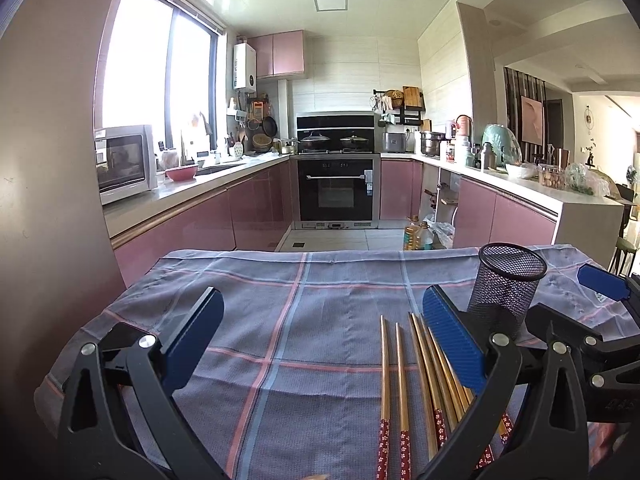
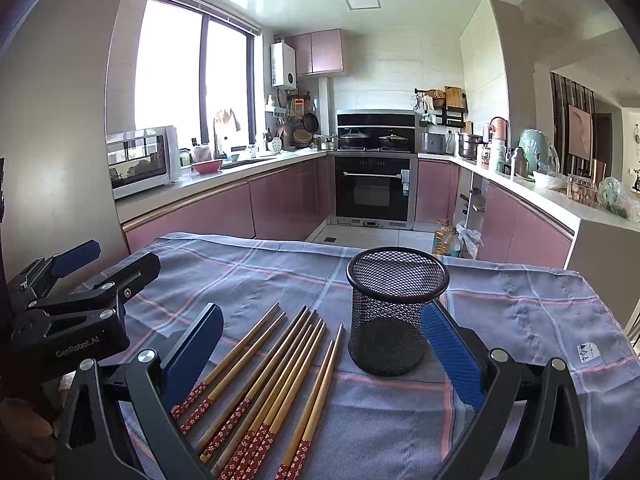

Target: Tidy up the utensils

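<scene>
Several bamboo chopsticks (image 2: 276, 376) with red flowered ends lie side by side on a blue checked cloth (image 2: 520, 312). They also show in the left wrist view (image 1: 416, 376). An empty black mesh holder (image 2: 394, 308) stands upright just right of them; it also shows in the left wrist view (image 1: 504, 286). My right gripper (image 2: 322, 320) is open and empty, its jaws spanning the chopsticks and the holder. My left gripper (image 1: 324, 304) is open and empty over bare cloth, left of the chopsticks. The left gripper appears at the left in the right wrist view (image 2: 72, 280).
The cloth (image 1: 280, 320) covers a table whose far edge faces a kitchen with pink cabinets (image 2: 280, 200), an oven (image 2: 370, 188) and counters on both sides. Oil bottles (image 2: 446, 238) stand on the floor beyond the table.
</scene>
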### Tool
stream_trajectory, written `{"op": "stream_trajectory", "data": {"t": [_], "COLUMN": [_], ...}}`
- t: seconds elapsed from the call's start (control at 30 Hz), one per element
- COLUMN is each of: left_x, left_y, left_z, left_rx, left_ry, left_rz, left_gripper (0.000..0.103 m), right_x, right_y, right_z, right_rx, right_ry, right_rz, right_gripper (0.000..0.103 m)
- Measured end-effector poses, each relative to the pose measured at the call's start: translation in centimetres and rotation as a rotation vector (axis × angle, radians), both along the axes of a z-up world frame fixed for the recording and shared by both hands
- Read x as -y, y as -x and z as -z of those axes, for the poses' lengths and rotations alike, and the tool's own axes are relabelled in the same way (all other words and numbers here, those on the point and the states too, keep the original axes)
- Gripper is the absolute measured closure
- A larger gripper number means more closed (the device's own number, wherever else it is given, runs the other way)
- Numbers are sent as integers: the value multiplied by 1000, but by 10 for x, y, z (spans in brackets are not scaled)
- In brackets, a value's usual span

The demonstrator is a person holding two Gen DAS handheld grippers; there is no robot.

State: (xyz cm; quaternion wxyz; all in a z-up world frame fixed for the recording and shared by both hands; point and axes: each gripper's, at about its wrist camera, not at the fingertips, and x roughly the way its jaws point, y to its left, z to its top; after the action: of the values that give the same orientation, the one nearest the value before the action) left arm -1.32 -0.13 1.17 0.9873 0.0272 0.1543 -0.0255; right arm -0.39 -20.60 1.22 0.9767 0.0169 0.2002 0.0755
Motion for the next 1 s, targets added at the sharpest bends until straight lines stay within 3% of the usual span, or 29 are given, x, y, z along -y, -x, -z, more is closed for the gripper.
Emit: {"op": "stream_trajectory", "data": {"t": [1.0], "left_x": [3], "left_y": [1], "left_z": [-1], "left_rx": [11], "left_ry": [2], "left_rz": [6], "left_gripper": [5], "right_x": [4], "right_y": [-1], "right_z": [0], "right_rx": [-1], "right_ry": [-3], "right_rz": [11], "right_gripper": [6]}}
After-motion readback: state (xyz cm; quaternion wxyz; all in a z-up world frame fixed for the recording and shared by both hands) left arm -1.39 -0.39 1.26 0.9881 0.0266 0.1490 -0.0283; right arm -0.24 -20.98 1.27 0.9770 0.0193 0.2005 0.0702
